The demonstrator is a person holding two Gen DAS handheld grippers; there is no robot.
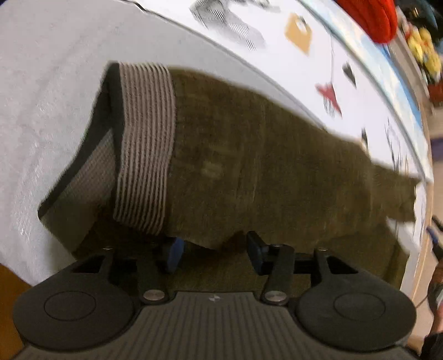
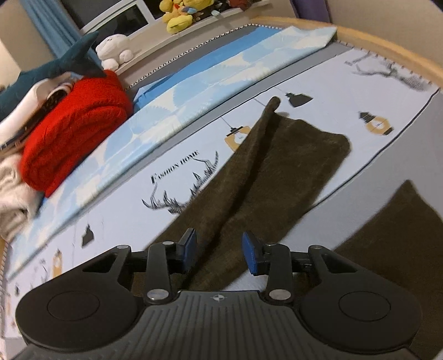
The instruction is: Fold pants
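Looking down both wrist views, I see the pants [image 1: 263, 155] stretch from waistband at left to legs at upper right, just ahead of my left gripper [image 1: 213, 249] and right gripper [image 2: 218, 253], both part-open, holding nothing.

Bedding: a pale printed sheet [image 2: 116, 218] with deer and lantern motifs is covering the bed.
Ten o'clock: a red knitted blanket [image 2: 74, 130] is lying folded.
Twelve o'clock: yellow plush toys [image 2: 177, 13] are sitting on the ledge.
Eleven o'clock: a white plush animal [image 2: 115, 51] is resting beside a dark teal plush shark [image 2: 61, 65].
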